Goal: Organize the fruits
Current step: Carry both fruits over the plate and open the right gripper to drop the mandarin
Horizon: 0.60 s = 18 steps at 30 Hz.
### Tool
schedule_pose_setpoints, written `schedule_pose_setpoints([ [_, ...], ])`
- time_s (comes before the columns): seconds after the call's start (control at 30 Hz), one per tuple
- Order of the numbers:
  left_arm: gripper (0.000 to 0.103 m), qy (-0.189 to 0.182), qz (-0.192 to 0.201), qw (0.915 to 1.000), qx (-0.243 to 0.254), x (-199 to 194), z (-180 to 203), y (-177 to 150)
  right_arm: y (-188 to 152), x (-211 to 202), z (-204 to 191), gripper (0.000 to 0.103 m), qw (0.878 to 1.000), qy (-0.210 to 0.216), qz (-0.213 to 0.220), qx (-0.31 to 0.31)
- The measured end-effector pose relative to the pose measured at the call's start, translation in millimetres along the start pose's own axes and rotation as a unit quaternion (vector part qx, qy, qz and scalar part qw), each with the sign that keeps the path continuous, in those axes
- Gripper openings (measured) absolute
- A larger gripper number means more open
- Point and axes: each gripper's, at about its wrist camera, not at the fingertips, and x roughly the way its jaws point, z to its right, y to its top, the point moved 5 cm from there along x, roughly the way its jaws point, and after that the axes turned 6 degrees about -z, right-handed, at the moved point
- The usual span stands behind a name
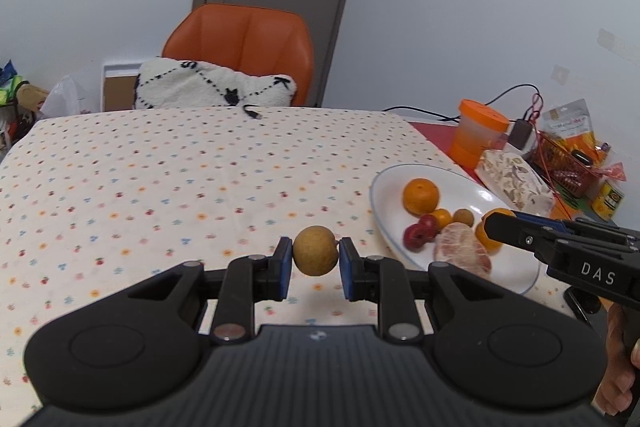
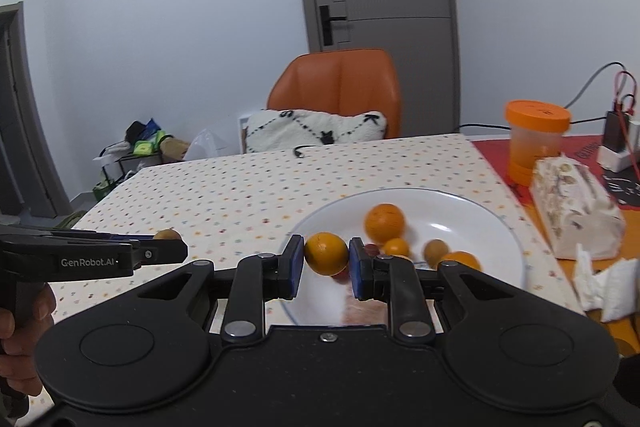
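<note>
**Both grippers carry a fruit; the plate is nearly filled**

The wide white round plate with a thin blue rim (image 1: 384, 187) stands on the right part of the dotted tablecloth (image 1: 160, 179). On it I count, from large to small: one peeled pale-pink citrus (image 1: 462, 253), one big orange (image 1: 420, 195), one small mandarin (image 1: 443, 217), two dark red fruits (image 1: 420, 231) touching each other, and one small round brown fruit (image 1: 463, 217).

The right gripper (image 2: 326, 261) is clamped on a medium orange fruit (image 2: 326, 253) and holds it above the near edge of the plate. The left gripper (image 1: 315, 263) is clamped on a larger round brown fruit (image 1: 315, 255), in the air over the cloth, just left of the plate.

I judge that the step in hand is delivery. The next move calls for lowering the orange into a free place, perhaps beside the other oranges, and opening the jaws gently so it does not roll. After this the brown fruit should go next to its small brown partner.
</note>
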Motion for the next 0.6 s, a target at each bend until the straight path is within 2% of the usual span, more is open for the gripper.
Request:
schedule_pose_setpoints([
  [0.4, 0.023, -0.019, -0.003, 0.9995, 0.025, 9.1, 33.2, 2.7, -9.8, -13.9, 35.1, 0.023, 0.999, -0.032, 0.003, 0.025],
  [0.43, 0.023, -0.021, -0.004, 0.9994, 0.027, 9.9, 35.7, 2.9, -10.8, -14.5, 37.2, 0.025, 0.999, -0.034, 0.002, 0.025],
  [0.53, 0.023, -0.024, -0.005, 0.9992, 0.033, 13.3, 42.6, 3.8, -13.7, -16.4, 41.8, 0.038, 0.998, -0.051, 0.002, 0.024],
  [0.6, 0.023, -0.026, -0.006, 0.999, 0.036, 15.6, 47.6, 4.6, -15.5, -17.5, 45.3, 0.041, 0.998, -0.053, 0.003, 0.026],
])
